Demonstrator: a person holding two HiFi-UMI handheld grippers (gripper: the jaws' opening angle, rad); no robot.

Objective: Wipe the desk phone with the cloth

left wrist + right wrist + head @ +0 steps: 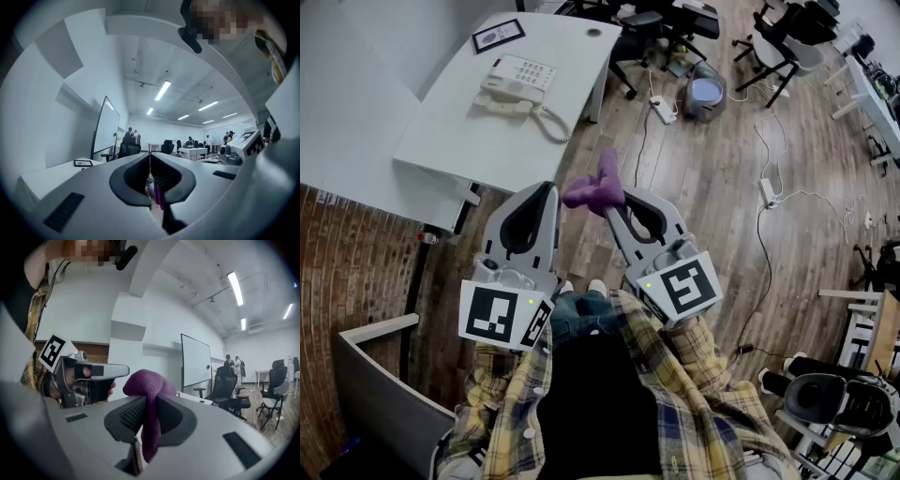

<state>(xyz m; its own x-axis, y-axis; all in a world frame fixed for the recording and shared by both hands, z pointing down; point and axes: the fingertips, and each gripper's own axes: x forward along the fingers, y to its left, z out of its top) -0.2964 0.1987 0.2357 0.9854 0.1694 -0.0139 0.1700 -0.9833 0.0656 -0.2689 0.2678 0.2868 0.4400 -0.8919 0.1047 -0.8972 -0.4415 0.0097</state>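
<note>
The white desk phone (517, 82) lies on a white desk (450, 131) at the upper left, its coiled cord trailing toward the desk's front edge. Both grippers are held close to my body, well short of the desk and pointing up and forward. My right gripper (612, 202) (146, 401) is shut on a purple cloth (595, 187) (145, 385), which bulges above the jaws and hangs down between them. My left gripper (549, 190) (150, 161) is beside it, jaws together, with nothing held.
A black framed picture (498, 35) lies behind the phone. Office chairs (661, 23), a round grey bin (705, 94), power strips and cables (766, 192) lie on the wood floor at the right. A brick wall (356, 272) runs along the left. People stand far off (131, 136).
</note>
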